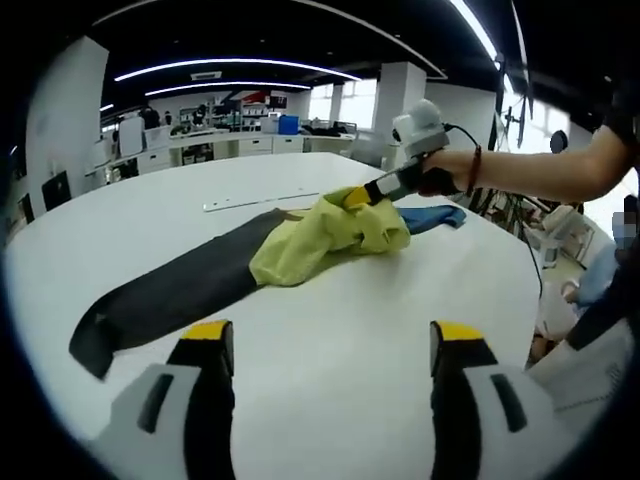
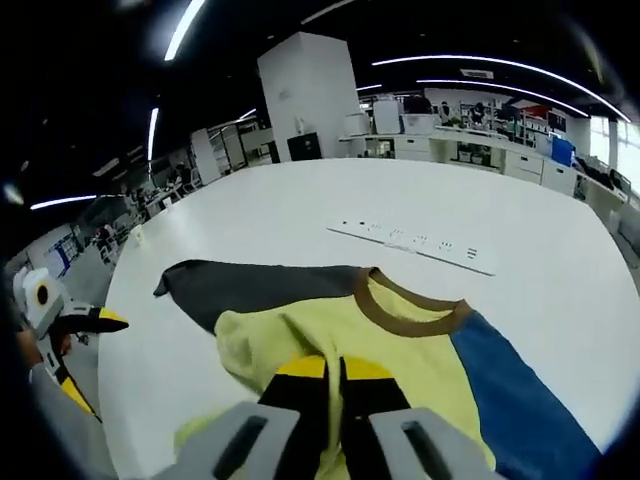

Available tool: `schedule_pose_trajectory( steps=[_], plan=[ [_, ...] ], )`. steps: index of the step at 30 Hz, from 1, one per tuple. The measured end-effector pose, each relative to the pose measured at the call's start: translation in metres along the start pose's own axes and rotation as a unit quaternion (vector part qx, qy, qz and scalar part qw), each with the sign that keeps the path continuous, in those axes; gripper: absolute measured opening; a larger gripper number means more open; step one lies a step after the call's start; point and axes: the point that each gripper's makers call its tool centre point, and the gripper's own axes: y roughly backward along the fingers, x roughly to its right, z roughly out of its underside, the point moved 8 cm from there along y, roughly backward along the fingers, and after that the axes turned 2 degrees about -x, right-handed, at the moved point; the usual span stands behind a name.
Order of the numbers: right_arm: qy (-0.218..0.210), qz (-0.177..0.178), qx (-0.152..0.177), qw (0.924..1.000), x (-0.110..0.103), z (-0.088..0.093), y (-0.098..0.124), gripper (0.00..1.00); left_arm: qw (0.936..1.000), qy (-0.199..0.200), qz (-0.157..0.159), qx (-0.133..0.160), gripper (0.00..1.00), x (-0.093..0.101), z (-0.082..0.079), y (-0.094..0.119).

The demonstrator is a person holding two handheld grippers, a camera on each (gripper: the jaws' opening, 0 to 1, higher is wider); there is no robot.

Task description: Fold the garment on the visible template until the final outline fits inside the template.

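A large white table (image 1: 330, 330) with a rounded edge occupies the foreground. Beyond the table stand white desks (image 1: 215, 143) loaded with equipment. A white square pillar (image 2: 308, 95) rises past the table's far edge. Long light strips (image 1: 240, 68) run across the dark ceiling. Bright windows (image 1: 340, 100) lie behind the desks.

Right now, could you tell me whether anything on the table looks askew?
The shirt is bunched, not flat: the right gripper pinches its yellow body into a heap over the dark sleeve. The left gripper is open.
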Motion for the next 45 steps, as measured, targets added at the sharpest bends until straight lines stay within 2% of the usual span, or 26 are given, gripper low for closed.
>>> schedule_pose_trajectory(
  steps=[11, 14, 15, 16, 17, 21, 26, 28, 30, 32, 34, 38, 45],
  plan=[
    [0.015, 0.008, -0.048, 0.9987, 0.018, 0.015, -0.023, 0.00, 0.9999, 0.010, 0.004, -0.002, 0.74, -0.003, 0.001, -0.007],
    [0.019, 0.005, -0.080, 0.9966, 0.019, 0.029, -0.029, 0.00, 0.9999, 0.011, 0.003, -0.005, 0.73, -0.004, 0.003, -0.008],
    [0.014, 0.003, -0.080, 0.9967, 0.020, 0.032, -0.031, 0.00, 0.9999, 0.013, 0.001, -0.005, 0.73, -0.004, 0.003, -0.008],
    [-0.003, 0.001, -0.054, 0.9985, 0.020, 0.029, -0.031, 0.00, 0.9999, 0.015, 0.000, -0.005, 0.72, -0.004, 0.004, -0.009],
    [-0.026, 0.001, -0.061, 0.9978, 0.021, 0.030, -0.029, 0.00, 0.9999, 0.016, 0.000, -0.005, 0.71, -0.004, 0.004, -0.009],
    [-0.021, 0.000, -0.061, 0.9979, 0.021, 0.030, -0.028, 0.00, 0.9998, 0.020, 0.002, -0.006, 0.70, -0.002, 0.006, -0.011],
    [-0.068, 0.003, -0.052, 0.9963, 0.022, 0.032, -0.028, 0.00, 0.9997, 0.020, 0.007, -0.008, 0.68, 0.000, 0.006, -0.014],
    [-0.060, 0.005, -0.050, 0.9969, 0.021, 0.031, -0.027, 0.00, 0.9997, 0.021, 0.010, -0.006, 0.66, 0.001, 0.004, -0.014],
    [-0.058, 0.021, -0.043, 0.9972, 0.023, 0.029, -0.024, 0.07, 0.9997, 0.021, 0.012, -0.002, 0.66, 0.003, 0.002, -0.015],
    [-0.057, 0.030, -0.033, 0.9974, 0.024, 0.026, -0.019, 0.20, 0.9997, 0.018, 0.014, 0.000, 0.66, 0.005, -0.001, -0.016],
    [-0.073, 0.028, -0.019, 0.9968, 0.025, 0.022, -0.013, 0.25, 0.9997, 0.018, 0.017, 0.004, 0.65, 0.006, -0.003, -0.017],
    [-0.078, 0.029, 0.002, 0.9965, 0.025, 0.016, 0.002, 0.30, 0.9996, 0.023, 0.014, 0.012, 0.61, 0.007, -0.008, -0.022],
    [-0.064, 0.037, 0.025, 0.9970, 0.029, 0.010, 0.031, 0.30, 0.9992, 0.025, 0.016, 0.028, 0.56, 0.013, -0.018, -0.036]
  ],
)
